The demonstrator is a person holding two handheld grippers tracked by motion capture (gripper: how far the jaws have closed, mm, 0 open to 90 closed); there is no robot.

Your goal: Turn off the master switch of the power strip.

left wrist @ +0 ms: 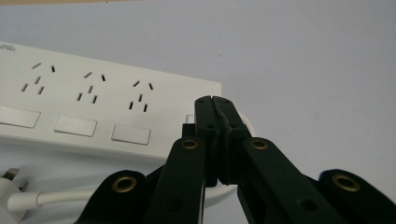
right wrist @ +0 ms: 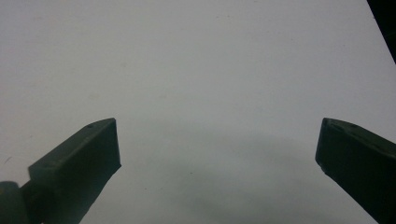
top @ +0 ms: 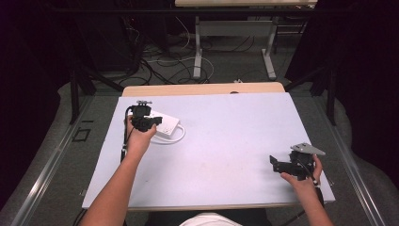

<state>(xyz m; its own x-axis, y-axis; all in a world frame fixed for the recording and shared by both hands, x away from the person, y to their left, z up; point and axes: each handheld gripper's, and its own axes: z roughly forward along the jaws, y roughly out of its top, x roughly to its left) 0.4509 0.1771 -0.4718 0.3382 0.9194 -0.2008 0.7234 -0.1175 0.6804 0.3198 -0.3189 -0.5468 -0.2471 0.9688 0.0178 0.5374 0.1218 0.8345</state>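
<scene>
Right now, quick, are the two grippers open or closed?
Left gripper: closed, holding nothing, beside the white plastic power strip.
Right gripper: open, empty.

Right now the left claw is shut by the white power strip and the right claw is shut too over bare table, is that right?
Not quite. The right claw is open: the right gripper view shows its jaws wide apart over bare table. The left claw is indeed shut by the white power strip.

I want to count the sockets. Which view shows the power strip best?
The left gripper view: the power strip is close, with three sockets and switches clear. The high view shows it small, partly behind the left tool. The right gripper view faces bare table.
</scene>
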